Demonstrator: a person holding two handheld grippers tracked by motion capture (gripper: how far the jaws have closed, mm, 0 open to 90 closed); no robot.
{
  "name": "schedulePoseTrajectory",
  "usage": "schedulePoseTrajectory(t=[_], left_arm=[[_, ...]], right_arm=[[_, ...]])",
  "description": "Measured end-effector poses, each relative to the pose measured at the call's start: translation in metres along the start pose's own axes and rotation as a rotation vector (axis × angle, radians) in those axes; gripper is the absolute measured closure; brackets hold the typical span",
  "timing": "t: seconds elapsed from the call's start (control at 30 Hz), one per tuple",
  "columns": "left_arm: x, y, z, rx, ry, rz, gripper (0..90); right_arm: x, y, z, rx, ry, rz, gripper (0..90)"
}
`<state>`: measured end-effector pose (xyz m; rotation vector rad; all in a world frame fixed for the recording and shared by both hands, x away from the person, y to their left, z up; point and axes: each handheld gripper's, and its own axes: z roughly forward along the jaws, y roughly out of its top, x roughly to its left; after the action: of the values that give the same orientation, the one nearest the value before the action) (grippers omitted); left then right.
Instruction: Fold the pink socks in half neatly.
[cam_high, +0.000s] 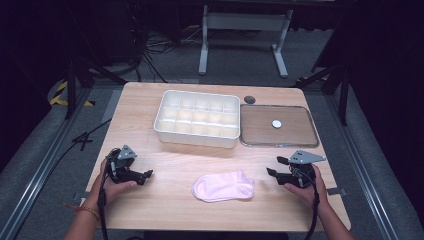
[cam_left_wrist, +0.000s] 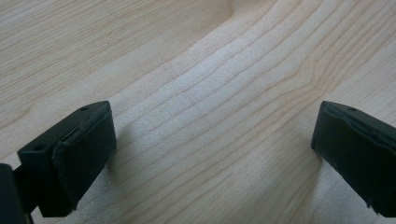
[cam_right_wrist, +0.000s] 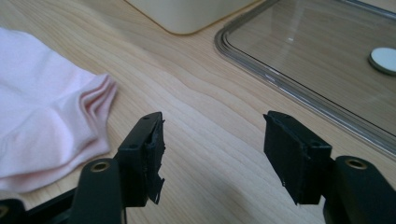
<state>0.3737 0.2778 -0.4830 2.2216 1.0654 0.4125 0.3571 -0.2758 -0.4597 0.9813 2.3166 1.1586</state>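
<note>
A pale pink sock (cam_high: 223, 186) lies flat on the table (cam_high: 165, 205), folded over on itself, with soft rounded edges and a layered fold line along one end. It sits between the two tools, nearer the right tool (cam_high: 274, 166) than the left, and touches neither. In the right gripper view the sock (cam_right_wrist: 42, 126) lies to the left of that tool's jaws, its folded edge just beside the left jaw tip but apart from it.

The right tool (cam_right_wrist: 212, 149) is released: its jaws stand apart with only bare wood between them, and nothing is gripped. Ahead of it and to its right lies a clear lid (cam_right_wrist: 317, 79) with a small white disc (cam_right_wrist: 385, 59) on it; straight ahead stands the corner of a white compartment box (cam_right_wrist: 187, 14).

The left tool (cam_high: 147, 175) rests in the person's left hand (cam_high: 112, 187), well away from the sock. Its jaws are spread wide over bare table (cam_left_wrist: 205, 93), holding nothing.
</note>
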Motion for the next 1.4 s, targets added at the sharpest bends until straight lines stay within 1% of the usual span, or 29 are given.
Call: schedulePoseTrajectory(t=[0.1,0.13,0.17,0.2,0.23,0.3,0.33,0.37,0.4,0.47,0.5,0.57,0.6,0.67,0.73,0.8,0.87,0.9,1.0,1.03,1.07,1.17,1.2,1.27,1.37,1.4], left_arm=[[0.0,0.0,0.0,-0.004,0.0,-0.006,0.2],[0.0,0.0,0.0,-0.004,0.0,-0.006,0.2],[-0.001,0.0,0.0,-0.002,-0.002,-0.008,0.2],[-0.001,0.0,0.0,-0.002,-0.002,-0.008,0.2],[-0.001,0.0,0.001,-0.004,-0.005,-0.016,0.2],[-0.001,0.0,0.0,-0.004,-0.003,-0.008,0.2],[-0.001,0.0,0.0,-0.004,-0.003,-0.008,0.2],[0.0,0.0,0.0,-0.004,-0.003,-0.006,0.2],[0.0,0.0,0.0,-0.004,-0.003,-0.006,0.2],[0.0,0.0,0.0,-0.004,-0.003,-0.007,0.2],[-0.001,0.0,0.0,-0.002,-0.002,-0.011,0.2],[-0.001,0.0,0.0,-0.004,-0.003,-0.009,0.2],[-0.001,0.0,0.0,-0.004,-0.003,-0.009,0.2],[0.0,0.0,0.0,-0.004,-0.001,-0.007,0.2],[-0.001,0.0,0.001,-0.005,-0.004,-0.009,0.2],[0.0,0.0,0.0,-0.003,-0.001,0.002,0.2],[-0.002,0.0,0.001,0.0,-0.006,-0.019,0.2],[-0.002,0.0,0.001,0.0,-0.006,-0.02,0.2],[-0.002,0.0,0.001,0.0,-0.006,-0.019,0.2],[-0.002,0.0,0.0,0.0,-0.004,-0.017,0.2],[-0.002,0.0,0.0,0.0,-0.004,-0.017,0.2],[-0.002,0.0,0.001,0.0,-0.004,-0.018,0.2],[-0.002,0.0,0.001,0.0,-0.004,-0.018,0.2],[-0.002,0.0,0.001,0.0,-0.009,-0.019,0.2],[-0.002,0.0,0.001,0.001,-0.007,-0.018,0.3],[-0.002,0.0,0.001,0.001,-0.008,-0.017,0.3]], right_arm=[[0.008,0.005,0.001,-0.015,0.021,-0.019,43.8],[0.008,0.005,0.001,-0.015,0.021,-0.019,43.8],[0.015,0.008,0.003,-0.013,0.029,-0.042,45.6],[0.015,0.008,0.003,-0.013,0.029,-0.042,45.6],[0.019,0.01,0.004,-0.013,0.032,-0.058,46.2],[0.03,0.015,0.008,-0.016,0.06,-0.089,47.0],[0.03,0.015,0.008,-0.016,0.06,-0.089,47.0],[0.037,0.018,0.011,-0.02,0.077,-0.103,46.9],[0.037,0.018,0.011,-0.02,0.077,-0.103,46.9],[0.043,0.021,0.014,-0.022,0.092,-0.117,47.0],[0.05,0.024,0.016,-0.026,0.103,-0.136,47.1],[0.056,0.025,0.018,-0.029,0.121,-0.149,47.8],[0.056,0.025,0.018,-0.029,0.121,-0.149,47.8],[0.064,0.027,0.022,-0.024,0.137,-0.17,48.8],[0.07,0.029,0.025,-0.024,0.155,-0.179,50.4],[0.076,0.031,0.029,-0.02,0.166,-0.192,51.0],[0.082,0.032,0.032,-0.012,0.19,-0.215,51.3],[0.088,0.033,0.034,-0.009,0.201,-0.227,52.4],[0.095,0.034,0.038,-0.005,0.223,-0.237,54.7],[0.097,0.034,0.04,0.002,0.231,-0.247,55.8],[0.097,0.034,0.04,0.002,0.231,-0.247,55.8],[0.104,0.033,0.046,0.013,0.253,-0.254,62.1],[0.106,0.032,0.047,0.02,0.255,-0.262,64.7],[0.109,0.03,0.05,0.024,0.26,-0.276,67.2],[0.111,0.029,0.052,0.029,0.281,-0.272,72.2],[0.111,0.029,0.054,0.027,0.28,-0.277,74.3]])
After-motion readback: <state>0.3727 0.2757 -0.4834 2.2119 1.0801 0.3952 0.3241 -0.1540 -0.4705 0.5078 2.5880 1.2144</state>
